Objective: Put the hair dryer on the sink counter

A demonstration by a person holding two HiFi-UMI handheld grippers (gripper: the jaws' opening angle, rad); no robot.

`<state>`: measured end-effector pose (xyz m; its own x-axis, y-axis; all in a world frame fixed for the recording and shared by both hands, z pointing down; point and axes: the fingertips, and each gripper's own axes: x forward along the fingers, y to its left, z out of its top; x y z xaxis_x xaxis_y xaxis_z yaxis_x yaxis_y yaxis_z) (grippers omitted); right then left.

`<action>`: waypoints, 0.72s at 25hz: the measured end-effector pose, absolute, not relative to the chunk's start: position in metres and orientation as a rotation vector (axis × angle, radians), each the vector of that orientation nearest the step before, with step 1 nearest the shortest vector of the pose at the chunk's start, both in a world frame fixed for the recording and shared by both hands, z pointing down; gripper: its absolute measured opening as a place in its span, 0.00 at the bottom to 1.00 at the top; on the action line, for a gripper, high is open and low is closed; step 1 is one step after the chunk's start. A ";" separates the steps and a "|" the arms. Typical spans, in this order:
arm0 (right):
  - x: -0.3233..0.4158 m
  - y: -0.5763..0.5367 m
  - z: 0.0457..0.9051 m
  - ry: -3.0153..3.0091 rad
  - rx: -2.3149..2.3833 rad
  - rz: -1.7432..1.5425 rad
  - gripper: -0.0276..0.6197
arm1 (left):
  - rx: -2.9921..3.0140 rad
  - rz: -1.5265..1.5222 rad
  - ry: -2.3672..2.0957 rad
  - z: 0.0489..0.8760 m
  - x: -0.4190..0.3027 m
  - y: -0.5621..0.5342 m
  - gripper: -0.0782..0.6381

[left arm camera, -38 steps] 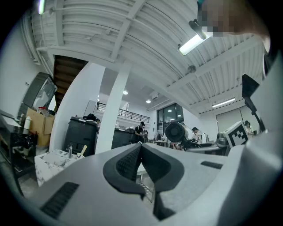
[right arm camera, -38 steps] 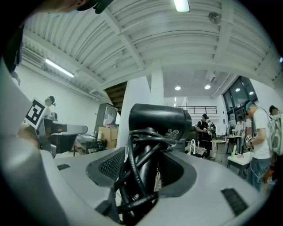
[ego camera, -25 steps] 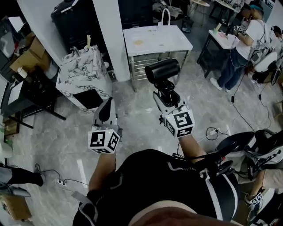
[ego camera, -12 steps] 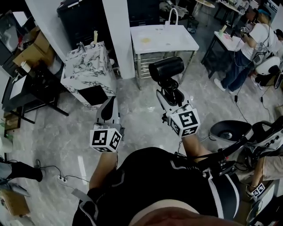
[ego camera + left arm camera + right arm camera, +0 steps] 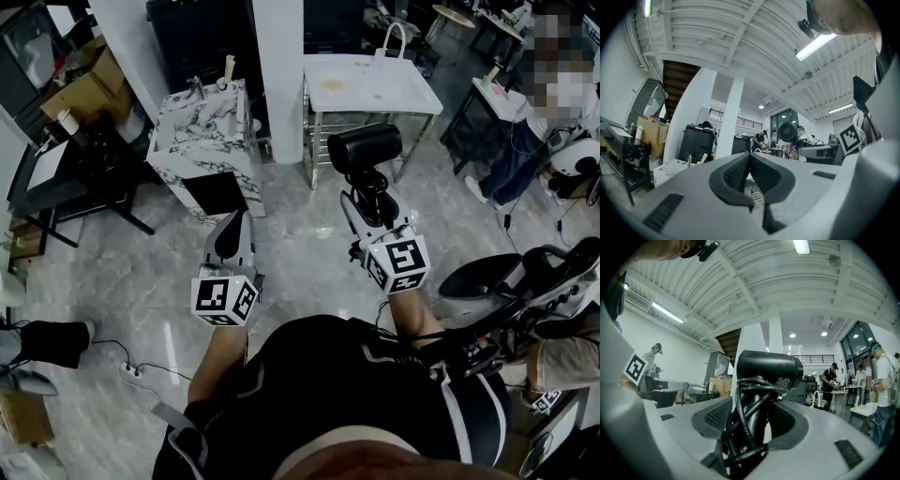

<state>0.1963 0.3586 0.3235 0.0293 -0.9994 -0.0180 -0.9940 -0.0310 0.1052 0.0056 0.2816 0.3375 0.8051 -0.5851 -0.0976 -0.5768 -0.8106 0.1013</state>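
The right claw [image 5: 751, 423] is clamped on the handle of a black hair dryer [image 5: 767, 371], its two grey jaws pressing in from either side. The ribbed black pads [image 5: 717, 416] touch the handle. The dryer stands upright, barrel lying level and pointing to the right. Its black cord [image 5: 739, 430] is looped several times around the handle and bunched low between the jaws. Behind stands a white pillar [image 5: 776, 341] under a ribbed white ceiling with a strip light [image 5: 802, 245]. Cardboard boxes [image 5: 723, 384] sit beside the pillar on the left. A person in a white shirt [image 5: 884, 380] stands at the right edge.
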 end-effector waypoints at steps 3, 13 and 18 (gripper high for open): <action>0.184 0.353 0.317 -2.146 2.209 -0.128 0.42 | 2.909 -0.197 -0.968 0.331 -0.010 0.277 0.12; 0.151 0.324 0.320 -2.168 2.136 -0.134 0.42 | 2.898 -0.224 -0.952 0.335 -0.032 0.264 0.12; 0.155 0.301 0.324 -2.215 2.110 -0.121 0.42 | 2.889 -0.197 -0.949 0.340 -0.020 0.247 0.12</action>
